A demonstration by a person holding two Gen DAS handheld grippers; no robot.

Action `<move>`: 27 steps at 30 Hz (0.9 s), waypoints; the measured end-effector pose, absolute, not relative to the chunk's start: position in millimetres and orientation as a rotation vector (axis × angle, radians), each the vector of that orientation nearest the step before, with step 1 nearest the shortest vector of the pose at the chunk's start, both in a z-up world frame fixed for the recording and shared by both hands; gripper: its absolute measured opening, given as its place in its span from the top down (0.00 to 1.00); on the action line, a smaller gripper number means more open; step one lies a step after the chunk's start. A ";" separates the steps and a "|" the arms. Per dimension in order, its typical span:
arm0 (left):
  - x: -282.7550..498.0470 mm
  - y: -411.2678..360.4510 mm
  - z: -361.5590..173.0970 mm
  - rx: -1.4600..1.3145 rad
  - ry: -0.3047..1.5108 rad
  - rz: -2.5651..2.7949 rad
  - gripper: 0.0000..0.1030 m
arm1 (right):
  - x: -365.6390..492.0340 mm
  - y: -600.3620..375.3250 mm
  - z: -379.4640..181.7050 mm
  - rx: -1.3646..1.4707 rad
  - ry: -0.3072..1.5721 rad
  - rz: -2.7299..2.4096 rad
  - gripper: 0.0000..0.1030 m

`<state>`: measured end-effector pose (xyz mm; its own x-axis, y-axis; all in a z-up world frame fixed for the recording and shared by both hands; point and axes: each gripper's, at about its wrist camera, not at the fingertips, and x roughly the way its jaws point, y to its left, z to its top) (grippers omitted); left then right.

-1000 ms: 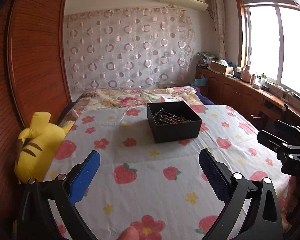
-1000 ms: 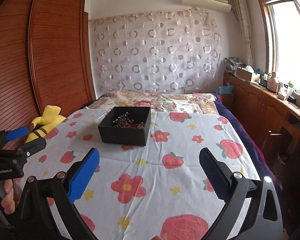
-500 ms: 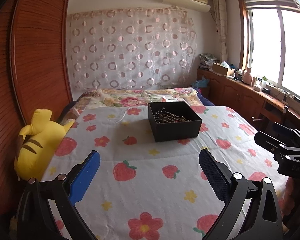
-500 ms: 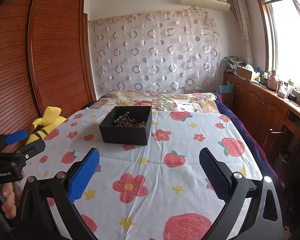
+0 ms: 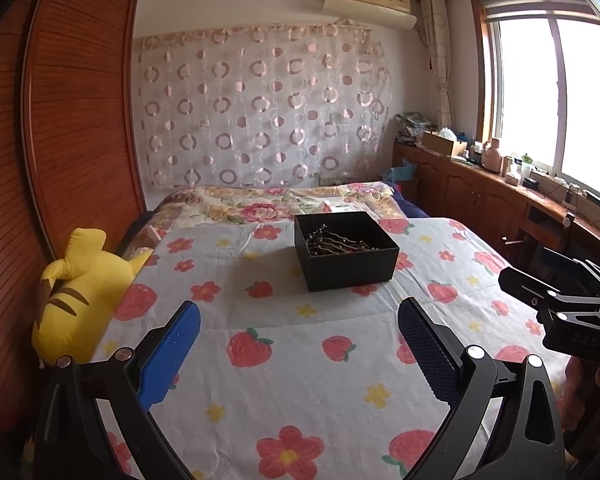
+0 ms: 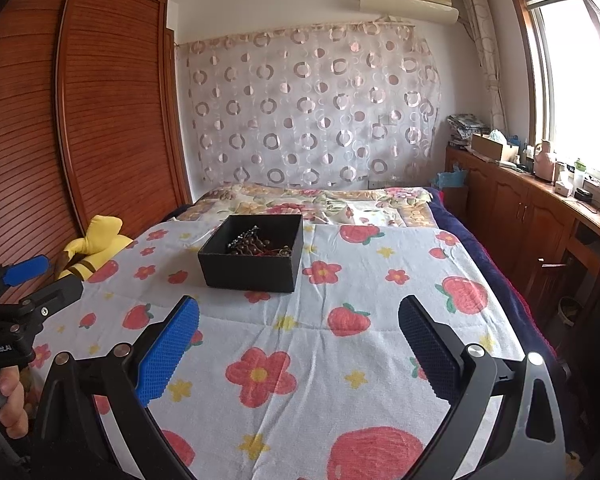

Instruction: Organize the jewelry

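A black open box [image 5: 346, 254] stands on the bed's flowered spread, well beyond both grippers. It holds a heap of dark metal jewelry [image 5: 336, 242]. The box [image 6: 254, 258] and jewelry [image 6: 256, 244] also show in the right wrist view. My left gripper [image 5: 298, 332] is open and empty, held above the near part of the bed. My right gripper [image 6: 298, 332] is open and empty too, to the right of the left one. Each gripper shows at the edge of the other's view.
A yellow plush toy [image 5: 82, 292] lies at the bed's left edge against a wooden wardrobe [image 5: 68, 120]. A folded floral quilt [image 5: 268, 204] lies behind the box. Wooden cabinets [image 6: 540, 216] with clutter run under the window on the right.
Both grippers have risen and tilted up a little, so the box sits lower in both views. Both jaws stay open and empty.
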<state>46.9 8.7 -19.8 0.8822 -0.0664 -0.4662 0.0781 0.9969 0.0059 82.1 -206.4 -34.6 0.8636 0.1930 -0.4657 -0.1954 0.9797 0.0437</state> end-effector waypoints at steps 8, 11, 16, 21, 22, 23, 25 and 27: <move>47.1 8.7 -19.1 0.022 0.483 -0.072 0.07 | 81.1 -205.8 -33.1 -0.007 0.486 0.204 0.02; 46.6 8.8 -17.7 0.021 0.484 -0.073 0.07 | 81.2 -206.0 -33.5 -0.005 0.486 0.204 0.02; 46.7 8.8 -18.0 0.025 0.482 -0.071 0.07 | 81.2 -205.9 -33.7 -0.006 0.486 0.204 0.02; 46.2 8.7 -19.4 0.025 0.482 -0.072 0.07 | 81.3 -206.3 -34.2 -0.005 0.486 0.204 0.02; 46.3 8.9 -18.9 0.025 0.482 -0.072 0.07 | 81.1 -206.3 -34.3 -0.004 0.486 0.204 0.02; 46.3 9.0 -18.7 0.024 0.482 -0.073 0.07 | 81.0 -206.1 -34.5 -0.005 0.486 0.203 0.02; 46.1 8.8 -19.0 0.024 0.480 -0.072 0.07 | 81.0 -206.3 -34.6 -0.006 0.487 0.204 0.02; 46.2 9.2 -17.7 0.024 0.479 -0.072 0.07 | 80.8 -206.6 -34.7 -0.001 0.487 0.207 0.02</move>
